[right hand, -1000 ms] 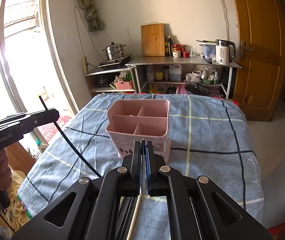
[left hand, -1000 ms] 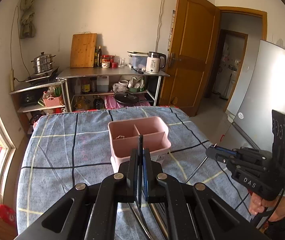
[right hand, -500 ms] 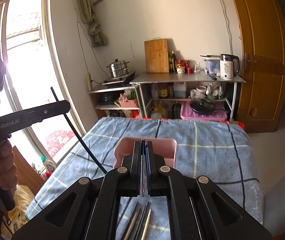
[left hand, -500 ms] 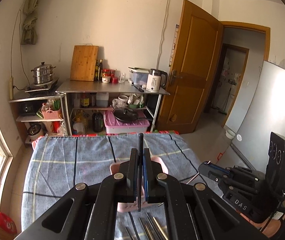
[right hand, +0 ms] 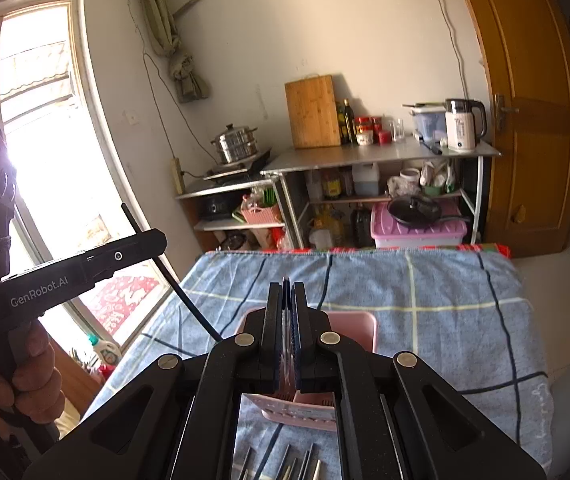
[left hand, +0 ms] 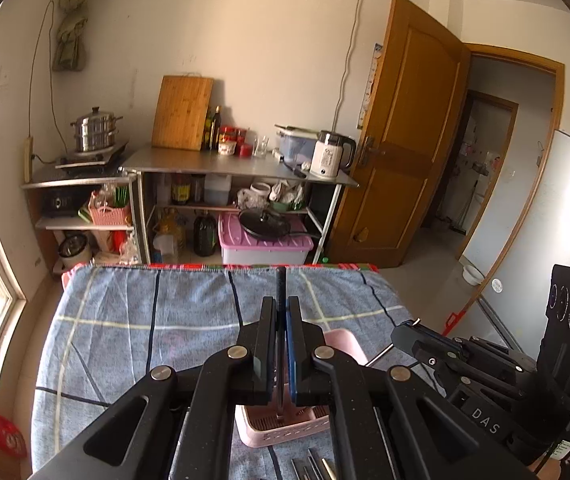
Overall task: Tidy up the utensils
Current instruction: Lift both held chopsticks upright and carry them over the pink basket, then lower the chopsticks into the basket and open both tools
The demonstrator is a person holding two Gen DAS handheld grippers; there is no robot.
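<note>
Right now both grippers hang above the pink caddy (left hand: 341, 342), which sits on the worktop (left hand: 145, 320) under its blue checked cloth. The left gripper (left hand: 281, 320) has its fingers closed on a thin black chopstick (left hand: 281, 284); the stick's top pokes up past the fingertips and its lower end points down into the caddy's slotted floor. From the other side the same stick (right hand: 165, 268) shows slanting through the left gripper's nose. The right gripper (right hand: 287, 304) has its fingers pressed together too, and something pale and thin (right hand: 286, 344) sits between them; I cannot tell what it is, though a slim metal rod (left hand: 379, 354) sticking out of that gripper in the left view suggests another utensil. A few more metal utensils (right hand: 285, 462) lie side by side on the cloth, just in front of the caddy on the near side.

The step in hand looks like dropping held pieces into the caddy: each gripper carries one and both are lined up over it. Most of the job seems still ahead, given the row left on the cloth. The next move calls for lowering each piece into a compartment until its tip is well inside, then letting the fingers part. The grippers are close together over one small caddy, so they would do best to go in one at a time, or in separate compartments
</note>
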